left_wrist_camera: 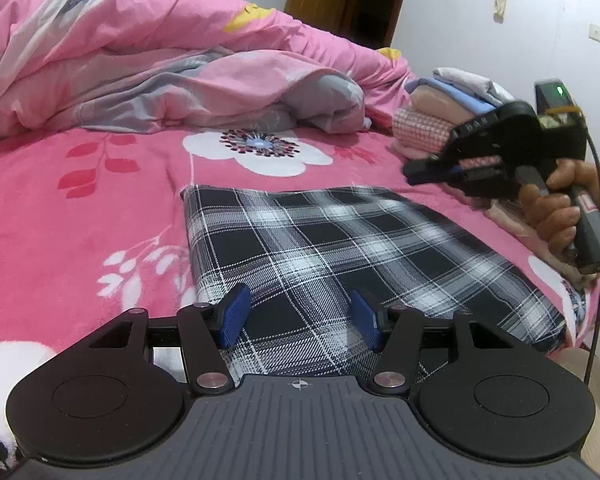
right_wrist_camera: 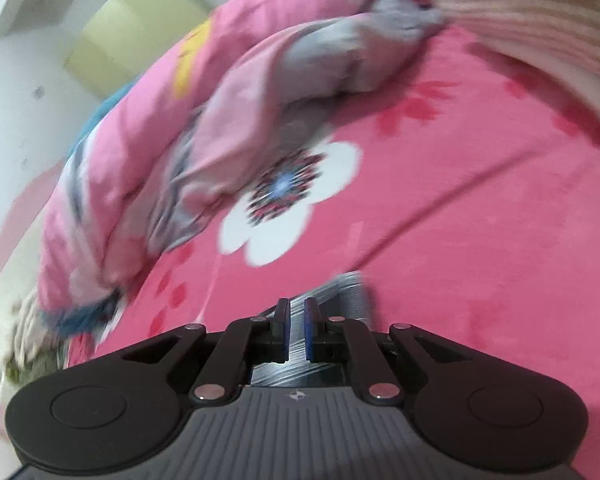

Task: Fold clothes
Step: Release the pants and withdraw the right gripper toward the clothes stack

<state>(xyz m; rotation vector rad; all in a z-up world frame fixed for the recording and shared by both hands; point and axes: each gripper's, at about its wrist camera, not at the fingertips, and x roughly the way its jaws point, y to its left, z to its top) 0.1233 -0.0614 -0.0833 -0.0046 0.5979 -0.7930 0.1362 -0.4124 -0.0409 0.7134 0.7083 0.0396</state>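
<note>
A black-and-white plaid garment (left_wrist_camera: 340, 248) lies folded in a flat rectangle on the pink flowered bedsheet (left_wrist_camera: 80, 208). My left gripper (left_wrist_camera: 300, 318) hovers over its near edge, blue pads well apart, open, and nothing is pinched between them. A hand holds my right gripper (left_wrist_camera: 416, 172) in the air past the garment's far right corner, pointing left, shut and empty. The right wrist view is blurred: the right gripper (right_wrist_camera: 296, 320) shows its pads nearly together, with a corner of the plaid garment (right_wrist_camera: 340, 292) on the sheet behind them.
A rumpled pink and grey duvet (left_wrist_camera: 140, 60) fills the back of the bed. A stack of folded clothes (left_wrist_camera: 440, 108) sits at the right edge, behind the right gripper. A white wall and a dark doorway (left_wrist_camera: 352, 0) lie beyond.
</note>
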